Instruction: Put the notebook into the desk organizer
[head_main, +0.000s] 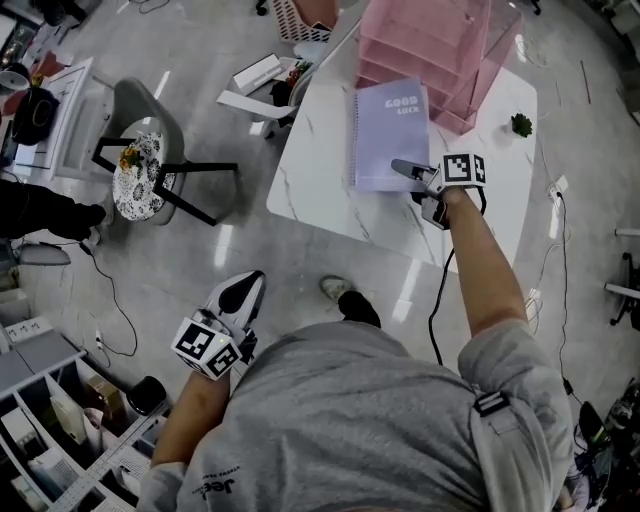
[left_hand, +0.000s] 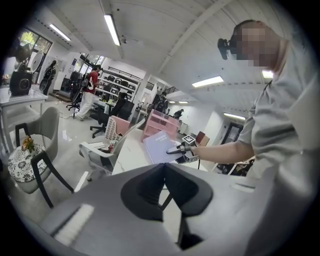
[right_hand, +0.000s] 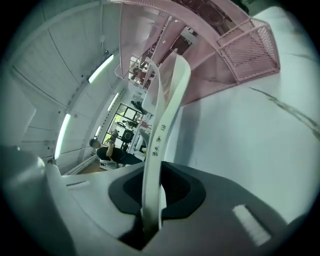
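Note:
A lavender spiral notebook (head_main: 388, 135) is held over the white marble table (head_main: 320, 190), just in front of the pink wire desk organizer (head_main: 425, 50). My right gripper (head_main: 405, 168) is shut on the notebook's near right corner. In the right gripper view the notebook (right_hand: 162, 115) stands edge-on between the jaws, and the organizer (right_hand: 235, 45) is close above and to the right. My left gripper (head_main: 245, 290) hangs low at my left side over the floor, shut with nothing in it. In the left gripper view its jaws meet, and the notebook (left_hand: 159, 146) shows beyond them.
A grey chair with a patterned cushion (head_main: 140, 170) stands left of the table. A small green plant (head_main: 521, 124) sits on the table's right side. A white basket (head_main: 300, 15) and shelving (head_main: 60, 420) are nearby. People (left_hand: 90, 90) stand far off.

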